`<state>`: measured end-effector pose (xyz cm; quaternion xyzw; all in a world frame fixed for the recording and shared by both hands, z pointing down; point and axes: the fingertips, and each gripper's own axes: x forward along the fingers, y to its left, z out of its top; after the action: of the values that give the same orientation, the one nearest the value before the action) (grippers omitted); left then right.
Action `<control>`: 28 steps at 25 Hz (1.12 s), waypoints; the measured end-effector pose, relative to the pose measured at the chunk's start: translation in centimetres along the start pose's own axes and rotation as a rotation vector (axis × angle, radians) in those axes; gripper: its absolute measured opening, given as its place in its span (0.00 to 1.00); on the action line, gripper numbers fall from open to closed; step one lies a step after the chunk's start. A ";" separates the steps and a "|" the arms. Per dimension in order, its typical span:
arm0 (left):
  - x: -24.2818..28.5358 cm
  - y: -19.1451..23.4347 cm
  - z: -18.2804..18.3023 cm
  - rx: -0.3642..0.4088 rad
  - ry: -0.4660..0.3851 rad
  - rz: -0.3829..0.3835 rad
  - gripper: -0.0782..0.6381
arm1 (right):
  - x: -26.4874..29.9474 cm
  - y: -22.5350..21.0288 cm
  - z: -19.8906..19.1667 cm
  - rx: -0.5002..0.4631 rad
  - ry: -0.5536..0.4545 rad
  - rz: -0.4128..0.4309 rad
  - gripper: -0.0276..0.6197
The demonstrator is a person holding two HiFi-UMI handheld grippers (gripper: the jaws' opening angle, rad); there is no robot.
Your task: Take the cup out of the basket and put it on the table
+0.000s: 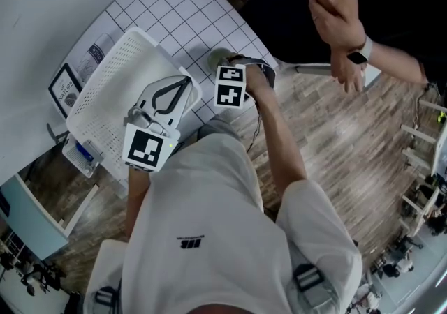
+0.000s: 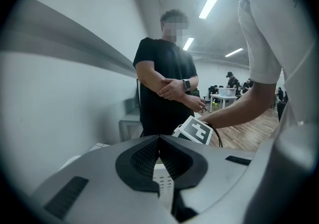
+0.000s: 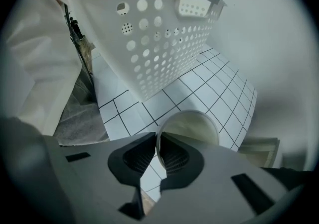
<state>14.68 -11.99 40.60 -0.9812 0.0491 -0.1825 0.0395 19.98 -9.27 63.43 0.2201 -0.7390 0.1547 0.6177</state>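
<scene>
Cup (image 3: 193, 127) was outside basket (image 3: 159, 44), at basket's 3 o'clock in head view, over gridded worktop (image 3: 219, 86). Unclear whether base touched surface. Right tongs (image 3: 158, 137) pinched thin rim wall, one pad inside, one outside. Left tongs (image 2: 159, 141) were clamped on perforated basket wall, apparently steadying it. Cup looked light, rigid, smooth and thin-walled. Rim pinch seemed adequate but prone to pivot or slip; hold lower on wall likely firmer. Base needed to sit flat before release, else tipping likely.
</scene>
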 end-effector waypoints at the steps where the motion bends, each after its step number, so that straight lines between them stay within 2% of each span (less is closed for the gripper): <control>1: -0.1 0.0 0.0 0.001 0.001 0.001 0.12 | 0.2 0.0 0.0 -0.003 0.005 0.001 0.10; 16: 0.5 -0.9 -0.2 0.010 0.013 -0.025 0.12 | 0.9 0.7 0.2 -0.018 0.005 -0.033 0.10; 20: 0.5 -0.9 -0.1 0.010 0.005 -0.025 0.12 | 0.3 0.9 0.3 0.003 -0.018 -0.028 0.10; 25: 0.2 -0.7 0.0 0.004 0.001 -0.008 0.12 | -1.3 1.0 -0.2 0.029 -0.040 -0.043 0.20; 28: -0.2 -0.5 0.4 0.011 -0.005 0.009 0.12 | -4.0 0.6 -0.4 0.099 -0.125 -0.099 0.20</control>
<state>14.69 -11.45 40.26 -0.9812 0.0523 -0.1799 0.0457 20.54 -8.08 59.63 0.2959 -0.7557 0.1466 0.5656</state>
